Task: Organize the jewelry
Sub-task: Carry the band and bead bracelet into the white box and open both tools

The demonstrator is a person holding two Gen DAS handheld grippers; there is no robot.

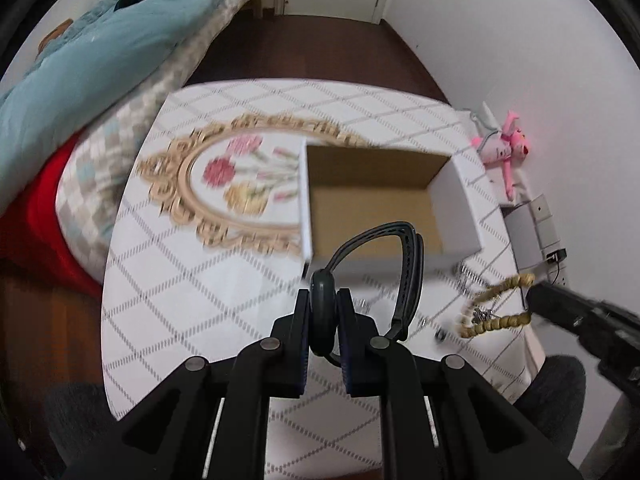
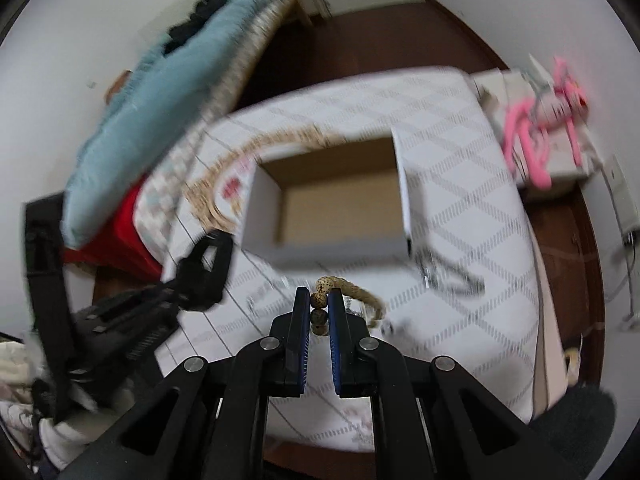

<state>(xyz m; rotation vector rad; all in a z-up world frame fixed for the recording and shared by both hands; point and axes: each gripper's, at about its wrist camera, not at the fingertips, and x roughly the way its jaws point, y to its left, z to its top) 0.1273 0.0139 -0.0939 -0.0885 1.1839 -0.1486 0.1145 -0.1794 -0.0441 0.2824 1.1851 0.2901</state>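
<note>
My left gripper is shut on a black watch, pinching its round face while the strap loops up to the right, just in front of the open white cardboard box. My right gripper is shut on a tan beaded bracelet, held above the table in front of the same box. The bracelet also shows in the left wrist view, at the tip of the right gripper. A dark chain necklace lies on the tablecloth right of the box.
A gold-framed floral picture lies left of the box on the white checked tablecloth. A bed with a teal blanket stands at left. A pink plush toy sits at the wall on the right. Small silver pieces lie near the box.
</note>
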